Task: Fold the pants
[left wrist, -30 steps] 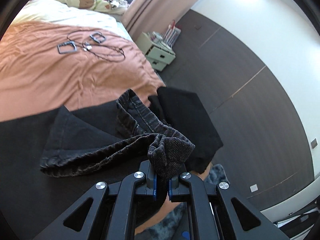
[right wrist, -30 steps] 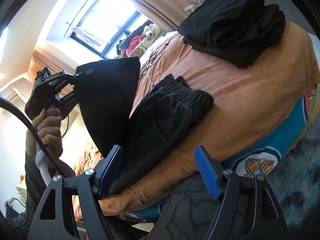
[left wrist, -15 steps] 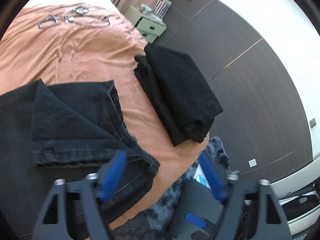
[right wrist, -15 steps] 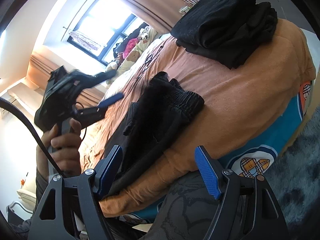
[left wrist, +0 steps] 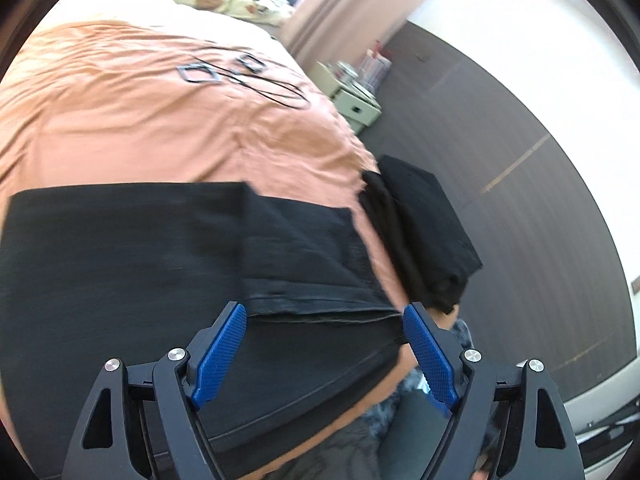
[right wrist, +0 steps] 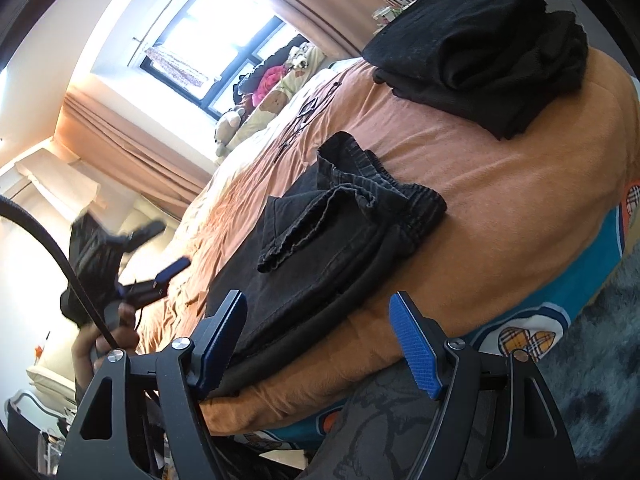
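Black pants (left wrist: 168, 256) lie folded on the orange bedspread (left wrist: 140, 120), near the bed's front edge. In the right wrist view the pants (right wrist: 320, 248) show a bunched elastic waistband (right wrist: 384, 192) and a leg hem folded over on top. My left gripper (left wrist: 324, 352) is open and empty, just above the pants' near edge. My right gripper (right wrist: 320, 340) is open and empty at the bed's edge, its left finger over the pants' near corner. The left gripper also shows in the right wrist view (right wrist: 160, 264), blurred, held in a hand.
A stack of folded black clothes (left wrist: 420, 232) sits at the bed's right corner, also in the right wrist view (right wrist: 488, 48). Dark cords and square frames (left wrist: 240, 76) lie farther up the bed. A pale nightstand (left wrist: 352, 100) stands beside the bed. A grey rug (right wrist: 592, 352) covers the floor.
My left gripper let go of the pants' leg, which fell folded over onto the pants, then opened and pulled back left. The right gripper stayed open and nearly still.
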`<control>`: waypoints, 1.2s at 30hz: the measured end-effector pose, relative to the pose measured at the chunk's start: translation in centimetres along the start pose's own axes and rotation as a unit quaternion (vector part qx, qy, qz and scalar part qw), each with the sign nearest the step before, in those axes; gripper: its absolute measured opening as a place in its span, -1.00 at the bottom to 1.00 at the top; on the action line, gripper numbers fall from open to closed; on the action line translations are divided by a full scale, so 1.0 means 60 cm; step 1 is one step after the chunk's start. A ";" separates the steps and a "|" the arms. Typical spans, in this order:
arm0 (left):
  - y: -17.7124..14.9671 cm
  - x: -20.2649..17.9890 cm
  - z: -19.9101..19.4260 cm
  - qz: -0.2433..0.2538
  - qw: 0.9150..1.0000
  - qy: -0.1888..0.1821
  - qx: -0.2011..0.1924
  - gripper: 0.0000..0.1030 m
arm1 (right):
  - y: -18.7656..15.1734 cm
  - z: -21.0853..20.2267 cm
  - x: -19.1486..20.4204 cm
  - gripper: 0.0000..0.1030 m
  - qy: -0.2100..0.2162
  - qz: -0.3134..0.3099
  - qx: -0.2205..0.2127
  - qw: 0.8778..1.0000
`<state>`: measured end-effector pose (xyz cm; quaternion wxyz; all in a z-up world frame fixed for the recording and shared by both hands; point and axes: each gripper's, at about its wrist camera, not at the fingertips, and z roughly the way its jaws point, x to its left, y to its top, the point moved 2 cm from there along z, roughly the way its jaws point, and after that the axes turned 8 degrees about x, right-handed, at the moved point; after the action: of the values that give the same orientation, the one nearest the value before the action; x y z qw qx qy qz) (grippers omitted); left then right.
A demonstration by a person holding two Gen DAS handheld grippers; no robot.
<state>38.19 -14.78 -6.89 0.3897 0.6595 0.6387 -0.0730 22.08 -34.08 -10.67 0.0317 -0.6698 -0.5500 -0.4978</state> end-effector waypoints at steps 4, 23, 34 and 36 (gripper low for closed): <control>-0.016 0.060 -0.044 -0.020 0.999 0.020 -0.018 0.60 | 0.019 0.020 0.006 0.42 0.004 -0.001 0.002 1.000; -0.130 0.319 -0.165 -0.144 0.983 0.104 -0.042 0.45 | 0.082 0.081 -0.055 0.10 0.025 0.081 0.015 0.996; -0.179 0.391 -0.135 -0.185 0.976 0.117 0.005 0.14 | 0.079 0.111 -0.066 0.10 0.001 0.077 0.041 0.996; -0.185 0.396 -0.126 -0.189 0.974 0.120 0.014 0.10 | 0.077 0.119 -0.066 0.09 -0.007 0.075 0.047 0.996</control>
<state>29.31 7.12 -20.49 0.2799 0.5363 0.7928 -0.0743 30.57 -34.49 -14.73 0.0961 -0.7107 -0.5210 -0.4629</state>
